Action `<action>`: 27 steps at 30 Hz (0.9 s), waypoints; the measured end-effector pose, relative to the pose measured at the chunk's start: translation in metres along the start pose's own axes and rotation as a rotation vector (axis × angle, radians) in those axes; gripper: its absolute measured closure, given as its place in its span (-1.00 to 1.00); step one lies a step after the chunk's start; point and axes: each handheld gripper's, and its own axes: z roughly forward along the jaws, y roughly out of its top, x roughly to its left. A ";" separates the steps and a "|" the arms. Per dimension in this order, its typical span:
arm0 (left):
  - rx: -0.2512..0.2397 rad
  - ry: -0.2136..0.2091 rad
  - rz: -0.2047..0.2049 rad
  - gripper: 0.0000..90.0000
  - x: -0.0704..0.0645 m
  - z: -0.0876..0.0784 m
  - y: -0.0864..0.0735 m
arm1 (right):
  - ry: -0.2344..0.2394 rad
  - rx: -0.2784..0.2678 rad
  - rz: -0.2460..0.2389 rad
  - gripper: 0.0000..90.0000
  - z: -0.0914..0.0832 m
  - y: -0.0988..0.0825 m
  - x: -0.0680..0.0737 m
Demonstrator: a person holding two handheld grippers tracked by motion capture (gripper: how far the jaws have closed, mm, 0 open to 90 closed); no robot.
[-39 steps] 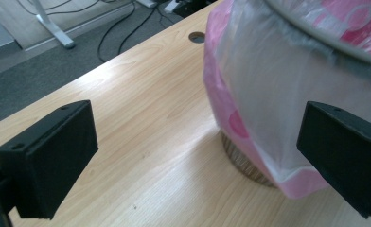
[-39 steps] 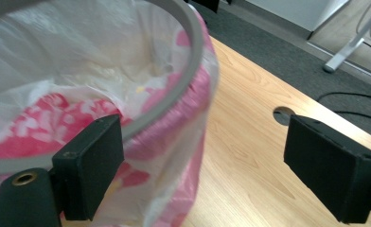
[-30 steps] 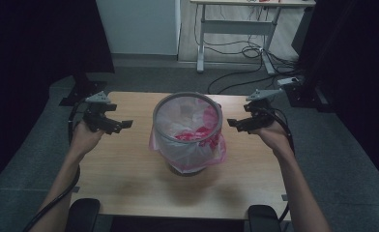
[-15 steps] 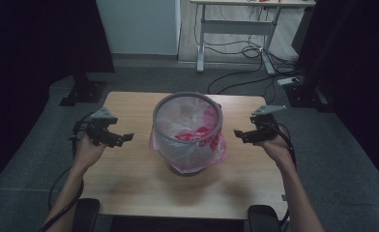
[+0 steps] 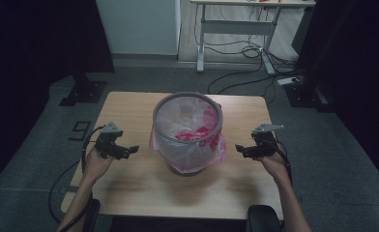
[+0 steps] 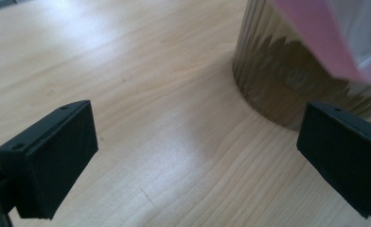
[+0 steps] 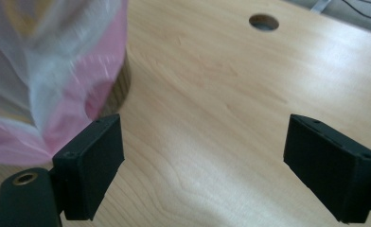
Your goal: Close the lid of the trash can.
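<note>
1. The waste bin point(image 5: 188, 133) stands in the middle of the wooden table point(image 5: 129, 193), already lined: a pink-and-clear plastic bag point(image 5: 207, 147) is folded over its rim and hangs down the outside all round.
2. The left gripper point(image 5: 122, 151) hovers near the bin's left side, its jaws spread wide and empty; in the left gripper view they frame bare table, with the bin's ribbed wall point(image 6: 287, 80) and a flap of bag at the far right.
3. The right gripper point(image 5: 243, 150) sits near the bin's right side, jaws likewise wide apart and holding nothing; in the right gripper view the bag point(image 7: 56, 71) bulges just beside one jaw.
4. My reading: nothing is gripped yet, so the handling of the bag, whether lifting it out or tidying its edge, is all left to do.
5. Around: a round cable hole point(image 7: 263, 21) in the table's far right part, a white-legged desk point(image 5: 236, 24) with loose cables on the floor beyond.
6. Nothing lies between either gripper and the bin; the loose, slippery overhang looks like the only nuisance.
</note>
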 end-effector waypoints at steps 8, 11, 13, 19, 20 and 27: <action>0.029 0.017 0.002 -1.00 -0.007 0.020 -0.018 | -0.005 0.035 0.006 -0.72 0.022 -0.031 0.007; 0.031 0.018 -0.003 -1.00 -0.009 0.026 -0.024 | -0.004 0.046 0.001 -0.72 0.029 -0.040 0.012; 0.034 0.018 -0.005 -1.00 -0.010 0.030 -0.028 | -0.004 0.057 0.001 -0.72 0.034 -0.046 0.015; 0.045 0.014 -0.019 -1.00 -0.012 0.040 -0.039 | -0.009 0.103 -0.022 -0.72 0.046 -0.062 0.024; 0.051 0.013 -0.017 -1.00 -0.012 0.042 -0.041 | -0.009 0.104 -0.022 -0.72 0.048 -0.064 0.026; 0.102 0.009 -0.001 -1.00 -0.017 0.055 -0.049 | 0.015 0.107 -0.007 -0.73 0.058 -0.079 0.034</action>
